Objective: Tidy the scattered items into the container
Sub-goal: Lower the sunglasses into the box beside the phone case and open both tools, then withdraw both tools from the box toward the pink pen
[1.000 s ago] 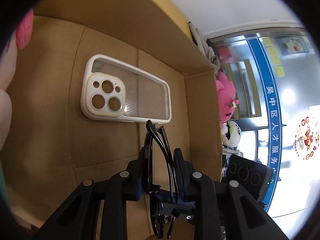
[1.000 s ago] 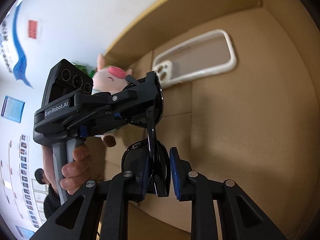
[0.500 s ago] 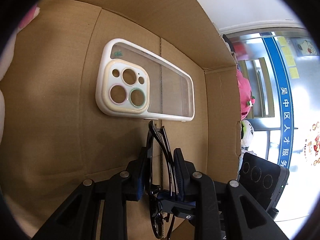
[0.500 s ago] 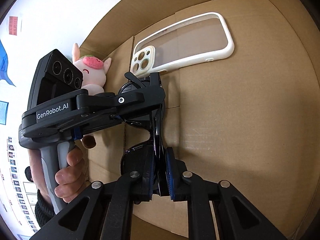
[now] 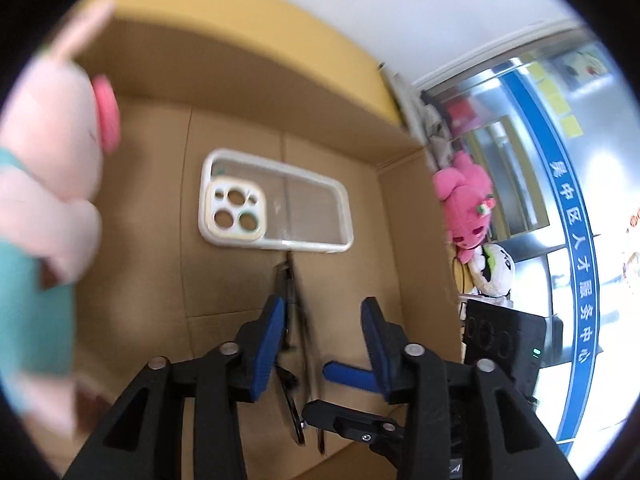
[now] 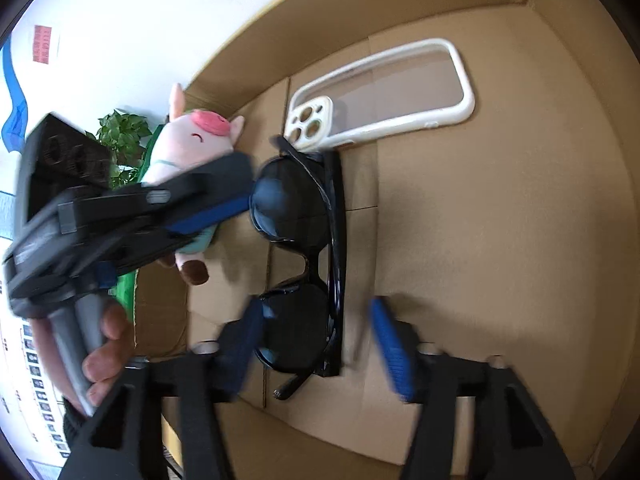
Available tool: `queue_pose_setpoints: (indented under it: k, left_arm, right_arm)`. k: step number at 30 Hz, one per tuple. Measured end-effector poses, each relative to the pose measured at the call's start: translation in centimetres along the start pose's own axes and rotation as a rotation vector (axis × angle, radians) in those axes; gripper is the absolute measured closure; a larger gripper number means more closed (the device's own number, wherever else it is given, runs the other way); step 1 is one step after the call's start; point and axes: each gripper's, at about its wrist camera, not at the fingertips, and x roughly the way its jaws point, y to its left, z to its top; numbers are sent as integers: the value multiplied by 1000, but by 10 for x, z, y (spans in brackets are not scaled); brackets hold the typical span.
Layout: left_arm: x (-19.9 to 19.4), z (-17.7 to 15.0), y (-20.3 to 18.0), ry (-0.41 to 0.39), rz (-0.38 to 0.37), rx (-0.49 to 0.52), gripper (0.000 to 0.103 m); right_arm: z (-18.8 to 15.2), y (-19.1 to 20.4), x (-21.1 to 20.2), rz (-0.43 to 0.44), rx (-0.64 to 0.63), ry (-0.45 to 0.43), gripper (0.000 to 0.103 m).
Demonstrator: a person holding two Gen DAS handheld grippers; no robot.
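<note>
From the left wrist, the sunglasses lie in the cardboard box, seen edge-on as a thin dark line running straight away from the camera toward the phone case. The left gripper has its fingers opening; the glasses sit hard by the left-hand finger, with a clear gap to the other, so nothing looks pinched (blur makes a light touch hard to rule out). The case lies crosswise beyond the glasses' far tip, camera holes to the left. A pink plush pig fills the left edge, blurred.

From the right wrist, the sunglasses lie folded on the box floor, their long axis running from near the camera away to the corner of the phone case, which the far end appears to touch. The right gripper is opening too, its fingers standing wide on either side of the near lens, clear of it. The left gripper reaches in from the left toward the far lens, held by a hand. The pig lies behind it.

Both fingers are near, the right straddling one end; the glasses look already delivered, so pulling clear along that axis seems the next concern.
</note>
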Motion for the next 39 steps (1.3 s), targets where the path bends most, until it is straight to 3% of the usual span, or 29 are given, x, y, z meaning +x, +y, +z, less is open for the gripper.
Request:
queue_pose_setpoints:
  k: [2,4,7,10,16,22,26,39]
  left_arm:
    - [-27,-9,-13,-74,45,47,44]
    - [-53,-22,-25,-159,107,87,37]
    - [-85,-42,-38,-255,185,122,36]
    - [-108,-70,-50,-332,265,158,36]
    - [-126,-125,-63,-418,398,204,36]
    - [-126,-162,-79,-455,447,256,33]
    - [-124,-177,-91,-462,435,273,33]
    - [-118,-213,-109,-493,459,286,33]
  right_arm:
    - [-6,6,-13,-24,-33,-33,16]
    - [-13,8,-25,-30,-53,-56,8]
    - [-28,12,-49,-48,-81,-108,7]
    - [-48,21,-72,-121,-136,-189,3]
    - [-95,41,-102,-264,-272,-301,2]
    - [-124,56,-129,-362,-327,-411,2]
    - [-136,64,-141,-393,-351,-443,2]
    - [-165,66,-153,-429,-374,-465,2]
